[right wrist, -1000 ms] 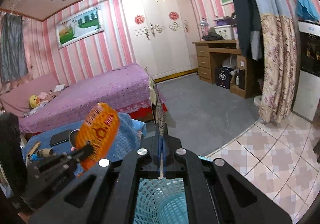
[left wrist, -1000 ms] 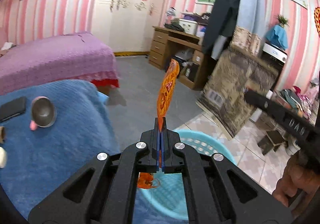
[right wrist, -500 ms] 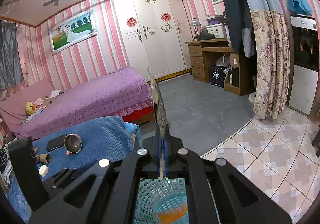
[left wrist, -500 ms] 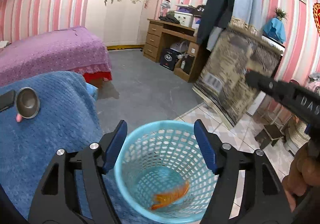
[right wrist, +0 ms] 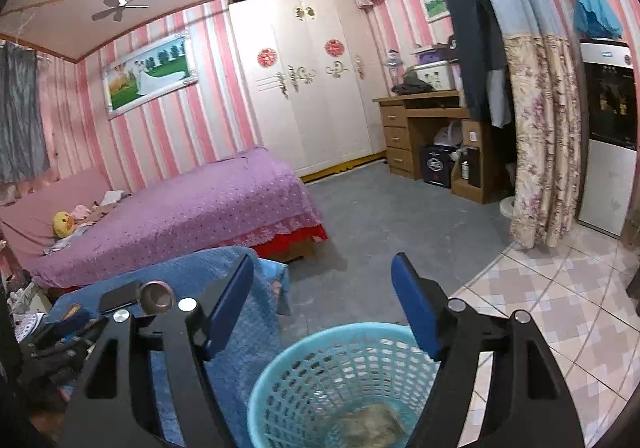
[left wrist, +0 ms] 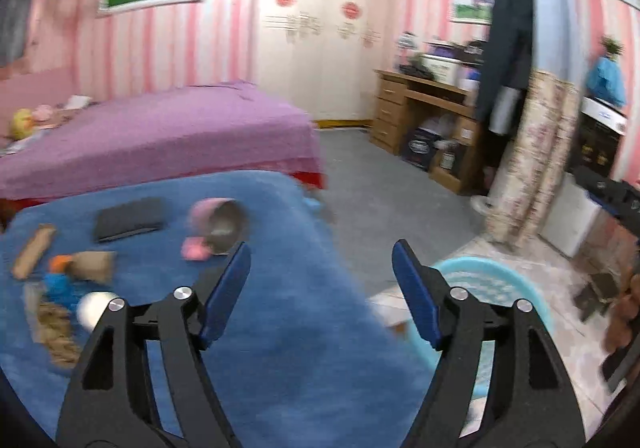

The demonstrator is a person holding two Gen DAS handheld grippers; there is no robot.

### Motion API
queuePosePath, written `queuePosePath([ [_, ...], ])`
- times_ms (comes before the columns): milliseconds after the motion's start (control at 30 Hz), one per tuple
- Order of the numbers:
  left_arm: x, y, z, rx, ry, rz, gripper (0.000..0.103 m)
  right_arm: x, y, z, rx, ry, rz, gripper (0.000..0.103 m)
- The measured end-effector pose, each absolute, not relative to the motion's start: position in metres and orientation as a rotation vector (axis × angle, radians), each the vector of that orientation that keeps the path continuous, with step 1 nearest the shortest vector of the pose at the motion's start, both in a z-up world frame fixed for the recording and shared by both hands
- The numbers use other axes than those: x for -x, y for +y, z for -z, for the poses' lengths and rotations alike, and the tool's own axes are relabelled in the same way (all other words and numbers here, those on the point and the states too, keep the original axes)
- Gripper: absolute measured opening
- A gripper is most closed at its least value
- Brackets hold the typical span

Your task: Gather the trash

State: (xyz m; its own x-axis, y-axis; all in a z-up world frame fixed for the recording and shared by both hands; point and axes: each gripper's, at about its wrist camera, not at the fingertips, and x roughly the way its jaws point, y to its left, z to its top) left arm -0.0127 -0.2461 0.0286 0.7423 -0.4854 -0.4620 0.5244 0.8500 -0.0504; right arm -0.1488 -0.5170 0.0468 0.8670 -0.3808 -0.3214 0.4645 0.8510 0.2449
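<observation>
Left gripper point(left wrist: 320, 288) jaws opening wide, empty, above blue blanket point(left wrist: 280, 348), right gripper point(right wrist: 322, 298) jaws opening, empty, over turquoise basket point(right wrist: 280, 380)

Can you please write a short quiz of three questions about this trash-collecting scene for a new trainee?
1. True or false: the right gripper has nothing between its fingers.
2. What lies in the blue basket? A) a greyish wrapper B) a phone C) nothing
3. Which surface does the left gripper face?

Key: 1 true, its jaws are opening. 2 A, the greyish wrapper. 3 the blue-covered table, where litter remains.
</observation>
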Motion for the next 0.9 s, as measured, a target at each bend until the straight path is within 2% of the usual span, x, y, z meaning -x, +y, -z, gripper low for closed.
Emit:
queuePosePath([
  [133,-0.013,-0.181,-0.027,-0.159,0.448,0.336,0.075,0.125,-0.485,-0.047,-0.292,0.283,0.363,0.070],
  [267,-0.034,-0.098,-0.008,-0.069,0.482,0.198,0.075,0.099,-0.448,-0.043,-0.246,0.313,0.291,0.070],
  [433,-0.058,-0.034,0.030,-0.029,0.605,0.120,0.075,0.065,-0.406,-0.029,-0.227,0.356,0.211,0.070],
  [700,-0.073,0.021,0.042,0.062,0.631,0.104,0.075,0.026,-0.330,-0.015,-0.193,0.382,0.086,0.071],
  [900,-0.080,0.034,0.040,0.099,0.611,0.129,0.075,0.007,-0.285,-0.005,-0.127,0.413,0.042,0.071],
])
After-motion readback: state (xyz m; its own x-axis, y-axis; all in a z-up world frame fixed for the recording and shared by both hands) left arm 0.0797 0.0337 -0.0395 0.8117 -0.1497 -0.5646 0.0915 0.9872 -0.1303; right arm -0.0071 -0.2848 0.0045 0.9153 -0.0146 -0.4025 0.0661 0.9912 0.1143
